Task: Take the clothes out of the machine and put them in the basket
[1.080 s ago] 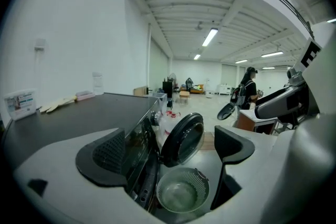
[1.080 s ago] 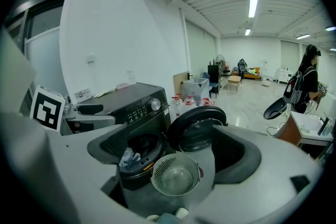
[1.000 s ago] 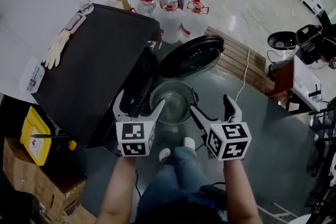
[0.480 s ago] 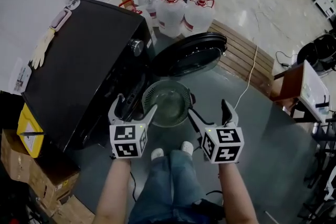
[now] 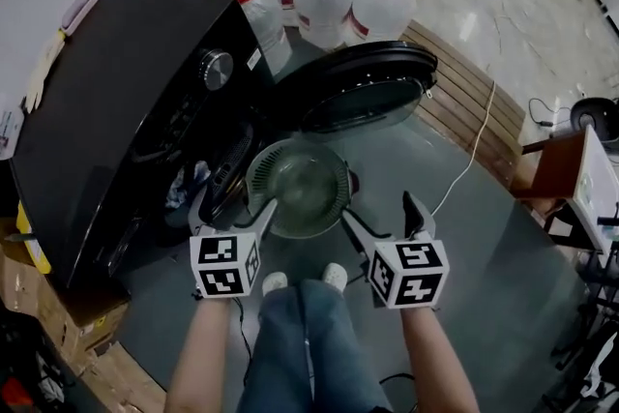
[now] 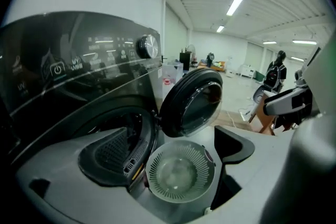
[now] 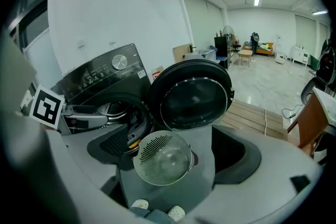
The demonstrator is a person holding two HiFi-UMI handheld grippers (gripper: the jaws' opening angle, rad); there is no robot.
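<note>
Looming larger at the left than a second ago, the washing machine now shows its drum opening to the head view — the person has leaned in and lower. A bluish patch just inside the opening may be the clothes; nothing has come out yet.

Next comes the left gripper, which has drifted closer to the opening. Its jaws stand wide apart with nothing between them; its own view looks past them at the drum mouth and the floor.

Just right of it, the basket sits on the floor directly in front of the machine, round, slotted and empty, below the swung-open door.

At the right, the right gripper hangs beside the basket's edge, also spread wide and holding nothing.

The approach looks nearly finished — I judge the reach into the drum is the next step, most likely with the left gripper.
</note>
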